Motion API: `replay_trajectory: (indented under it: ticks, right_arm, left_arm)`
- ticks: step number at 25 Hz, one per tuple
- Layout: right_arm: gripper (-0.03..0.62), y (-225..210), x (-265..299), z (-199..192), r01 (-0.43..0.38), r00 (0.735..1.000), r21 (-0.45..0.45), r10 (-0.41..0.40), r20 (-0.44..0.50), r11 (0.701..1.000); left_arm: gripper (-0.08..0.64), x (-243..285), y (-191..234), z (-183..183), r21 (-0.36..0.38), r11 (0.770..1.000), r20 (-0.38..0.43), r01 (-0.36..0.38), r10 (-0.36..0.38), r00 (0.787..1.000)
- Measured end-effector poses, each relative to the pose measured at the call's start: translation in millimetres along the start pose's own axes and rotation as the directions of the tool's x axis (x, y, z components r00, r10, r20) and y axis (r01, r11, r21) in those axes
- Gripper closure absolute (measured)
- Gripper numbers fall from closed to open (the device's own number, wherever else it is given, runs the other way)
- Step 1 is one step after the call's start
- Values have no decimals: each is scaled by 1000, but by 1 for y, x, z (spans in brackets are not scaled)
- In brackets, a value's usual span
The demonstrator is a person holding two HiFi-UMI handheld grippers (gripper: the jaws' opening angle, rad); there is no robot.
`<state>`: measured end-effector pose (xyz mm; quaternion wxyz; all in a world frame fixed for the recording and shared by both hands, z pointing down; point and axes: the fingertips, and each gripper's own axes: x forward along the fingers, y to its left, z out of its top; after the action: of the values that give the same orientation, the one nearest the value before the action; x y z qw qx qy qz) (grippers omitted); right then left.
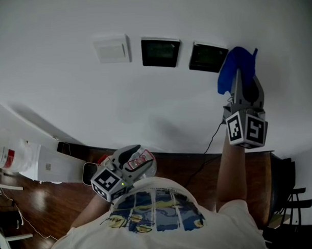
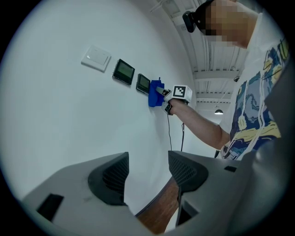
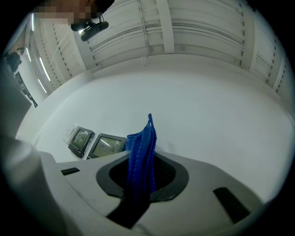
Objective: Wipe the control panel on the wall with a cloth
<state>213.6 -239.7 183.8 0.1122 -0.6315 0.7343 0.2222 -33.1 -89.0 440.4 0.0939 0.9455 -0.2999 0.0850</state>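
The right gripper (image 1: 240,77) reaches up into the upper right of the head view. Its jaws are clamped together on a blue textured fabric cloth (image 1: 234,67), which stands up past their tips. In the right gripper view the right gripper (image 3: 143,177) shows the same clamp. The cloth (image 3: 143,154) runs as a folded strip through the middle of the frame, pinched between the dark pads.

Three fittings sit in a row on the white wall (image 1: 70,93) along the top of the head view. At the left is a white rectangular switch plate (image 1: 112,48), in the middle a black-framed control panel with a dark screen (image 1: 160,52), and at the right a second black-framed control panel (image 1: 208,57). The cloth lies just beside the second panel, with its left edge at that panel's right edge. Whether it presses on the wall cannot be told.

The left gripper (image 1: 137,159) is low in the centre of the head view, close to the person's patterned white shirt (image 1: 158,213) and well apart from the panels. In its own view the left gripper (image 2: 147,177) has its jaws spread wide with nothing between them. A thin black cable (image 1: 209,146) hangs down the wall to a dark brown wooden surface (image 1: 190,166) at the bottom.
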Motion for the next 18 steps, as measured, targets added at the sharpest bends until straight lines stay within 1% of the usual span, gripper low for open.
replay_trajectory:
  ticks: [7,11,15,18]
  right_arm:
    - [495,-4,-2,-2,-9,1000,4,9,-8,1000]
    - [495,-1,-12,1,-19,1000,15,19,-5,1000]
    - [495,9,-39,7,-44,999,33,44,-9,998]
    - [495,23,-71,3,-74,997,42,75,-35,996]
  left_arm:
    - [318,3,-2,1,5,1000,0,4,-4,1000]
    - [318,3,0,1,-5,1000,0,-5,5,1000]
    - [318,2,2,6,-6,1000,12,-15,15,1000]
    - [318,0,5,8,4,1000,15,-23,23,1000]
